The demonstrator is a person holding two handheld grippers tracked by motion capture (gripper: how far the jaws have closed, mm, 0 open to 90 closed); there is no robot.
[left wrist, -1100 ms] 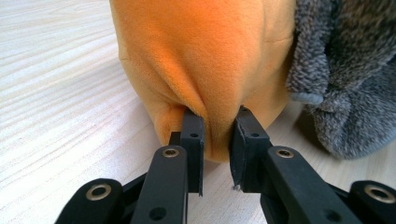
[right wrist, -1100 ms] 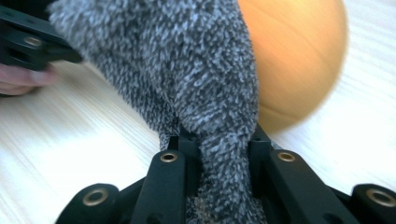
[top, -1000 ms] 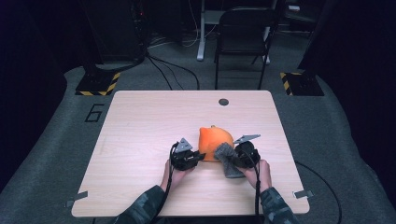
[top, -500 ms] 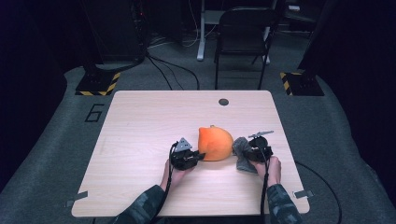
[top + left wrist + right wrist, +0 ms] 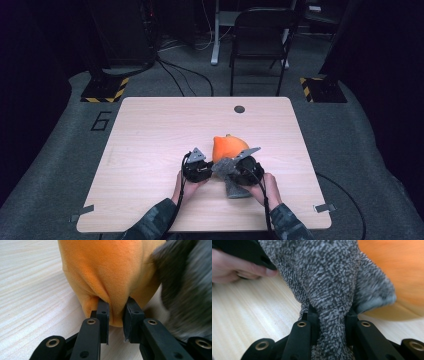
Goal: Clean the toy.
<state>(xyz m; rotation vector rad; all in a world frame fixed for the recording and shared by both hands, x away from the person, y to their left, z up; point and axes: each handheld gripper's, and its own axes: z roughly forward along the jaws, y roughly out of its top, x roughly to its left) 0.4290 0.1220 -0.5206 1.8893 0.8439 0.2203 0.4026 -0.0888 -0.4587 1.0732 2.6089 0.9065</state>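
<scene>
An orange plush toy (image 5: 230, 146) lies on the wooden table (image 5: 150, 140), right of centre. My left gripper (image 5: 209, 164) sits at the toy's near left side. In the left gripper view it is shut (image 5: 116, 312), pinching a fold of the orange plush toy (image 5: 110, 275). My right gripper (image 5: 235, 170) is close beside it, shut on a grey fuzzy cloth (image 5: 234, 184) that trails toward the table's near edge. The right gripper view has that gripper (image 5: 332, 317) clamped on the grey cloth (image 5: 329, 275), with the orange toy (image 5: 397, 262) just behind it.
A small dark round grommet (image 5: 239, 109) sits near the table's far edge. A black chair (image 5: 260, 35) stands beyond the table. The left hand (image 5: 234, 267) on the other gripper is close to the grey cloth.
The right gripper swung out to the right with the grey cloth, then came back left until it was next to the left gripper. The left gripper kept its hold on the orange toy.
</scene>
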